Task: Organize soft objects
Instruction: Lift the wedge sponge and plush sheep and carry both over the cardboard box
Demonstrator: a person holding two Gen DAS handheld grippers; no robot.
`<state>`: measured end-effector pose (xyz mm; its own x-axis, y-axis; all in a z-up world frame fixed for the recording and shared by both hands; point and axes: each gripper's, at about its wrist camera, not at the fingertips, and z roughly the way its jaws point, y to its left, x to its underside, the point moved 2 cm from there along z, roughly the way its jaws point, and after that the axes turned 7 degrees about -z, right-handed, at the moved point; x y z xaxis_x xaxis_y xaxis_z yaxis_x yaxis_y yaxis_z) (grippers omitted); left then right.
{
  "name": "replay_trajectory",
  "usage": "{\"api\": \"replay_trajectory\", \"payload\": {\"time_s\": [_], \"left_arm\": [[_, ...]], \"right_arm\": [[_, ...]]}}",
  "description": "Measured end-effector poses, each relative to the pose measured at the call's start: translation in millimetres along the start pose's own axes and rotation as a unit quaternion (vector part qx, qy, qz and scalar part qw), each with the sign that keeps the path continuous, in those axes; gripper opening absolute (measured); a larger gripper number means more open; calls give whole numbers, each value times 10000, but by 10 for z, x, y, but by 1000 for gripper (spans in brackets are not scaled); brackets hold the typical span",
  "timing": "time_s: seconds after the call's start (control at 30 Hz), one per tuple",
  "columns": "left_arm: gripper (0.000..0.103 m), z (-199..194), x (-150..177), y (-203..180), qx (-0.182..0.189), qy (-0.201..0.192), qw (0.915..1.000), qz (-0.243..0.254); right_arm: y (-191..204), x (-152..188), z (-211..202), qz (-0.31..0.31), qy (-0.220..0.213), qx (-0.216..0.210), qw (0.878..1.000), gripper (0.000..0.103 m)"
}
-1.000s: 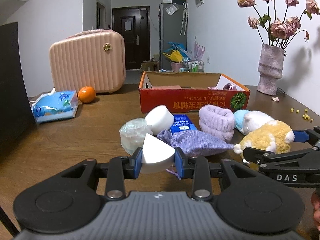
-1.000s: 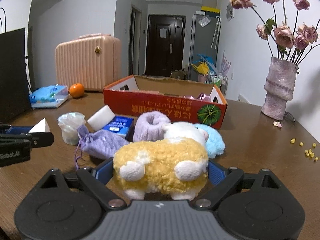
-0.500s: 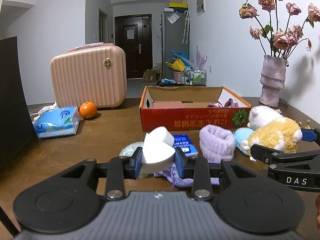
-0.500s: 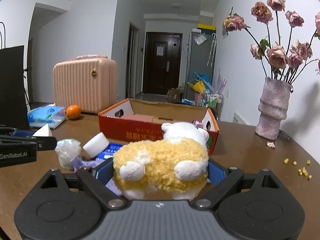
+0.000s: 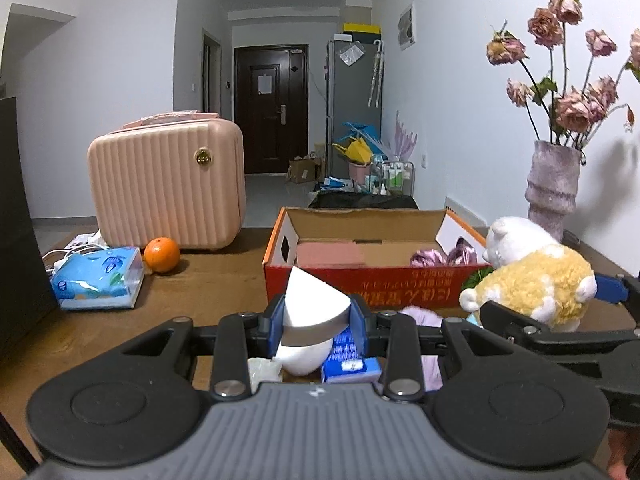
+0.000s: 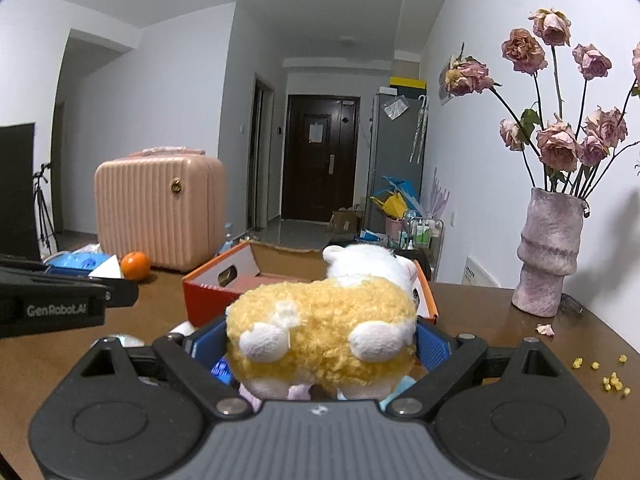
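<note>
- Blue tissue pack (image 5: 98, 278) lies at the far left of the wooden table (image 5: 208, 292), with an orange (image 5: 161, 254) just beside it and a pink ribbed suitcase (image 5: 166, 184) standing behind both.
- Left gripper (image 5: 317, 317) is clamped on a white foam wedge (image 5: 314, 310), its blue pads pressed against the wedge's two sides; the wedge is held up off the table, in front of the box's near wall.
- Below that grip, on the table, sit a second white foam piece (image 5: 306, 360), a blue packet (image 5: 348, 360) and a bit of lilac cloth (image 5: 420, 316), all largely hidden by the gripper body.
- Red cardboard box (image 5: 376, 284) stands open at mid-table; something purple and shiny (image 5: 430, 258) lies in its right end.
- Right gripper (image 6: 318, 342) stands wide and is closed on a yellow plush sheep (image 6: 320, 334), blue pads against its flanks; the toy's white head points toward the box, and it is carried clear of the table.
- Pale purple vase (image 6: 550, 254) with dried roses (image 6: 560, 144) stands at the far right, with yellow crumbs (image 6: 612, 380) scattered on the table nearby.
</note>
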<state>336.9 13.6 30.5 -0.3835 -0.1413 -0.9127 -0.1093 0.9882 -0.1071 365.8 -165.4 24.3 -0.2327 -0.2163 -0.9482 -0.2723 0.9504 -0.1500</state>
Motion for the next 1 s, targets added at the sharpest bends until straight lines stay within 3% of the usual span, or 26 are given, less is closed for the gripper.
{"api": "replay_trajectory", "payload": {"time_s": [0.3,1.0], "left_arm": [[34,337,-251,-119,-4,-93,9995,-310],[34,1112,-581,-195,-117,-126,9987,-486]], "right_arm": [[-129,-97,332,144,-128,66,9998,94],[-334,-221,1074,128,-40,172,9998,94]]}}
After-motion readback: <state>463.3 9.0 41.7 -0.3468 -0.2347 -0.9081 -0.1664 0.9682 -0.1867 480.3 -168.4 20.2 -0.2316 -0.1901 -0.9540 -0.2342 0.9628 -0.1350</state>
